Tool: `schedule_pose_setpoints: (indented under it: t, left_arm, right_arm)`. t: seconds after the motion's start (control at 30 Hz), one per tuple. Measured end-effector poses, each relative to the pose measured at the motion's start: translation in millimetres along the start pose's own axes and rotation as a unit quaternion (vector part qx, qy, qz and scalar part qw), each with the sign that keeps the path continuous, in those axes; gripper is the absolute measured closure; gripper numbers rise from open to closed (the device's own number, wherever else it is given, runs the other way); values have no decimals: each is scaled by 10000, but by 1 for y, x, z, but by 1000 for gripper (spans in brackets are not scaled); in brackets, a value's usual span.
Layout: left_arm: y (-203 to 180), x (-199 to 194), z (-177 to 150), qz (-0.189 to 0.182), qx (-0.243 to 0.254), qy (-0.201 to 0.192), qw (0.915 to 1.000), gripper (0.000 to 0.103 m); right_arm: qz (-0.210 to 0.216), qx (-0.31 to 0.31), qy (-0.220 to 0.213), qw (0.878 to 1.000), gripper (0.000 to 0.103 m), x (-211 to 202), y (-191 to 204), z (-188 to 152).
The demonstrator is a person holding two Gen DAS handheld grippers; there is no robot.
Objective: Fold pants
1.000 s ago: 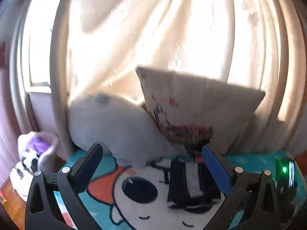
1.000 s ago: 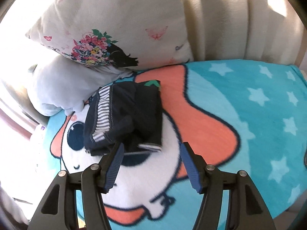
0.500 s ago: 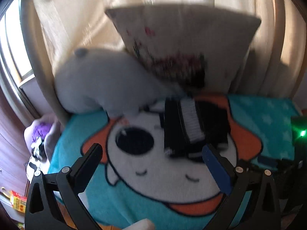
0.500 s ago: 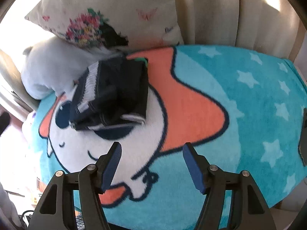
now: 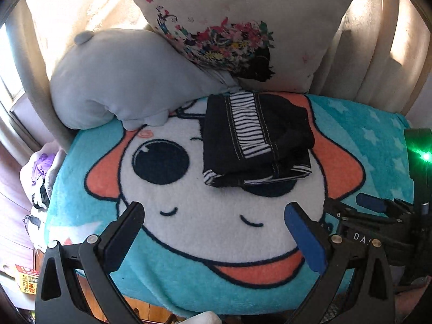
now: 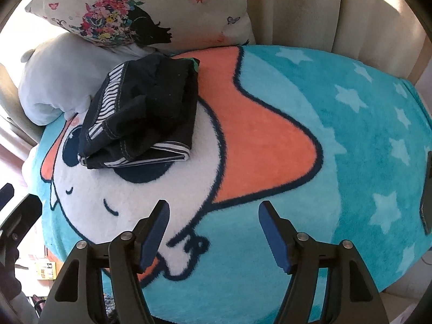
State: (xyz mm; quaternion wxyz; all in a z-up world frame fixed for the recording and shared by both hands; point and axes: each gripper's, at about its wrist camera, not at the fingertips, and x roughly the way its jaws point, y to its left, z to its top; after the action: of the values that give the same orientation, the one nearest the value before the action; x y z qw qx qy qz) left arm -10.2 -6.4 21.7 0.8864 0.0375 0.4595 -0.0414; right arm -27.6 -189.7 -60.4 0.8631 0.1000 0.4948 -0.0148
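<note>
Dark pants (image 5: 253, 140) with a black-and-white striped band lie folded in a compact stack on the teal cartoon blanket (image 5: 189, 283). They also show in the right wrist view (image 6: 143, 113) at the upper left. My left gripper (image 5: 213, 213) is open and empty, hanging above the blanket well short of the pants. My right gripper (image 6: 213, 213) is open and empty, also back from the pants. The right gripper's body shows at the right edge of the left wrist view (image 5: 378, 229).
A grey plush pillow (image 5: 121, 81) and a floral printed cushion (image 5: 243, 21) lean against the beige upholstered back (image 6: 337, 13) just behind the pants. The blanket's front edge drops to a wooden floor with clutter at the left (image 5: 29, 280).
Both grippers have pulled back and tilted down, so the pants now sit farther away. The left view swung from the curtain to the blanket. The pants have not moved.
</note>
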Motion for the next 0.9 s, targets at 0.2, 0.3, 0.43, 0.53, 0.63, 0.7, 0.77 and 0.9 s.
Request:
schedule_pose_setpoints:
  t: [0.2, 0.3, 0.43, 0.53, 0.63, 0.7, 0.77, 0.9]
  left_arm:
    - [-1, 8, 1, -136, -37, 163, 9998, 0]
    - [-1, 9, 2, -188, -53, 177, 9997, 0]
    - [2, 15, 2, -255, -83, 274, 9993, 0]
    - [6, 18, 2, -287, -148, 348, 9989, 0]
    - [10, 21, 2, -320, -219, 403, 9984, 0]
    - [12, 23, 2, -333, -253, 442, 9981, 0]
    - [13, 24, 2, -344, -275, 467, 9979, 0]
    - [16, 27, 0, -364, -295, 507, 9976, 0]
  right_arm:
    - [-56, 60, 36, 10000, 30, 3, -5, 1]
    - [-79, 68, 55, 9999, 29, 5, -5, 2]
    - [-103, 54, 73, 9999, 29, 7, -2, 2]
    - [-124, 29, 83, 9999, 29, 9, 1, 2]
    - [-142, 13, 97, 9999, 29, 10, 5, 1]
    - [-155, -4, 103, 9998, 29, 11, 7, 2]
    - [-161, -28, 103, 9998, 29, 11, 9, 1]
    - [-186, -64, 94, 9998, 29, 11, 14, 2]
